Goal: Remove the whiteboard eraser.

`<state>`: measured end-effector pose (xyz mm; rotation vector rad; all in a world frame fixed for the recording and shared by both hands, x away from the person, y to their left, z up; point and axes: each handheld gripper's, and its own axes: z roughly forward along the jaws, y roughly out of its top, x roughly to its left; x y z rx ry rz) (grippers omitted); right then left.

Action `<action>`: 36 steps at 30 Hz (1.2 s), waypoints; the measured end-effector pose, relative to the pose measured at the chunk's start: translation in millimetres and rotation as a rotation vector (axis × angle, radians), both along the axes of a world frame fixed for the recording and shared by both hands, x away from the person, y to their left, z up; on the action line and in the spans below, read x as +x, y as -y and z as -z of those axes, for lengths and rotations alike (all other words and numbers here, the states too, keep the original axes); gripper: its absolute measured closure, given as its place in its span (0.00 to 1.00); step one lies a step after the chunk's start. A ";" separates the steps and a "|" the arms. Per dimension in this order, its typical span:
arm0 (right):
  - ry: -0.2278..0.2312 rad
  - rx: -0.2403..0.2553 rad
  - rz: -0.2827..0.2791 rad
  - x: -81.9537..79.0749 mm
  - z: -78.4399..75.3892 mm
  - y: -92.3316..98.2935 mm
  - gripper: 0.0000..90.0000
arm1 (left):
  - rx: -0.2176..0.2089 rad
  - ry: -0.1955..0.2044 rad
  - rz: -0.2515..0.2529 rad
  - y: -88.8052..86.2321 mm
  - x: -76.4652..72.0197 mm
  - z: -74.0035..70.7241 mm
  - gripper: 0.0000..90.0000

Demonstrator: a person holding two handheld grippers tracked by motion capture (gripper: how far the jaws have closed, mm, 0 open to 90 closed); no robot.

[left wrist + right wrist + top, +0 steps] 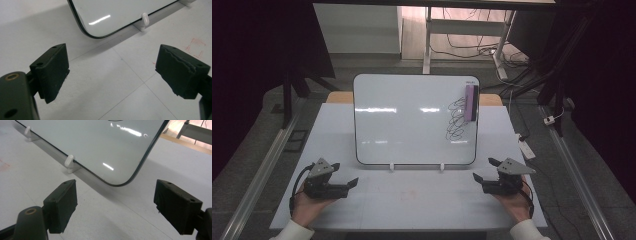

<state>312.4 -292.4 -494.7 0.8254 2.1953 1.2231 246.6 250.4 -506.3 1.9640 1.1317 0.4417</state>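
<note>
A whiteboard [412,120] stands nearly upright on two small white clip feet [392,166] in the middle of the white desk [377,200], leaning slightly away from the person. Near its right edge sits a purple eraser [470,102], stuck to the board's face, and just beside it to the left runs a tangle of black scribbled loops [455,119]. The left gripper [346,176] rests in the person's left hand [309,202] at the near left of the desk, in front of the board's lower left corner, with its jaws spread wide and nothing between them; the left gripper view shows bare desk between the two black pads and the board's rounded corner [92,35] beyond. The right gripper [486,169] lies in the right hand [517,202] at the near right, in front of the lower right corner, likewise wide apart and empty. Both grippers are apart from the board and well apart from the eraser. A faint reddish mark [408,194] shows on the desk between the two hands.
</note>
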 end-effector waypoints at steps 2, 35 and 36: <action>-0.004 -0.002 0.003 -0.1 0.2 -0.7 0.21 | -0.003 0.000 0.002 -0.1 -0.4 -0.3 0.14; 0.074 0.042 0.084 -4.5 -50.9 -22.0 0.28 | -0.014 -0.027 0.014 3.3 -0.6 0.6 0.14; 0.076 0.042 0.090 -3.5 -52.9 -23.3 0.29 | -0.014 -0.028 0.015 3.1 -0.5 0.7 0.14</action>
